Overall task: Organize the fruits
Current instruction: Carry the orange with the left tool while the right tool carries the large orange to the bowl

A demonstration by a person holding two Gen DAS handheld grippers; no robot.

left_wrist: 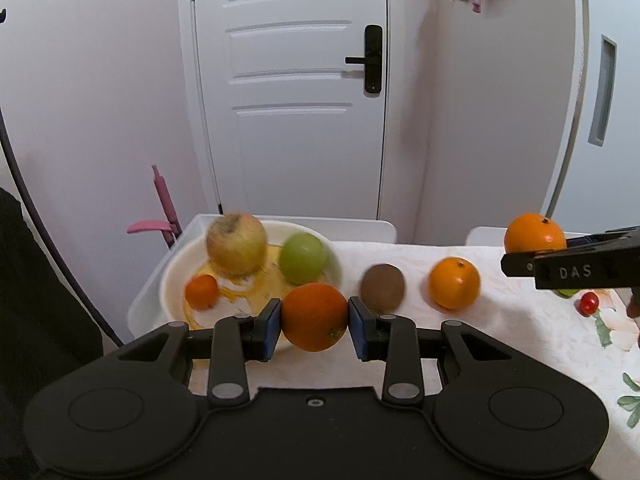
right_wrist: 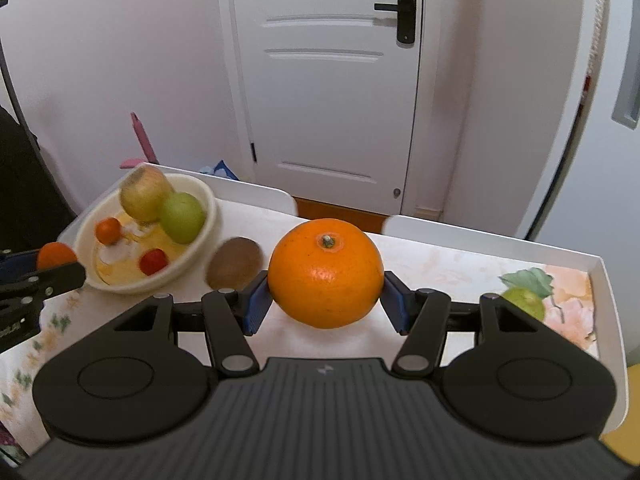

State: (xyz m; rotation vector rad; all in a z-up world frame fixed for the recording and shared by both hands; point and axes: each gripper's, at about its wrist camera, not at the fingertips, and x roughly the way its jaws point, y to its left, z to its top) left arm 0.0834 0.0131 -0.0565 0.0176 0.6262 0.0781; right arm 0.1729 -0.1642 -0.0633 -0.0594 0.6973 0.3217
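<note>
Fruit count: three large oranges (left_wrist: 315, 317) (left_wrist: 454, 282) (left_wrist: 535, 233); one small mandarin (left_wrist: 202, 291); two apples, yellowish (left_wrist: 236, 243) and green (left_wrist: 303, 257); one kiwi (left_wrist: 383, 288); two cherry tomatoes (right_wrist: 153, 262) (left_wrist: 589, 303); one bowl (left_wrist: 172, 276), centre left.

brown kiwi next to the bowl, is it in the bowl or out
Out. The fuzzy brown kiwi lies on the floral tablecloth, just right of the cream round bowl, outside its rim.

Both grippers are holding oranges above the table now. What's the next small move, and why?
Probably carry the left gripper forward and left over the bowl. Its pads already clamp the small orange, the bowl holds other fruit, and it sits nearer than the right gripper with the large orange.
</note>
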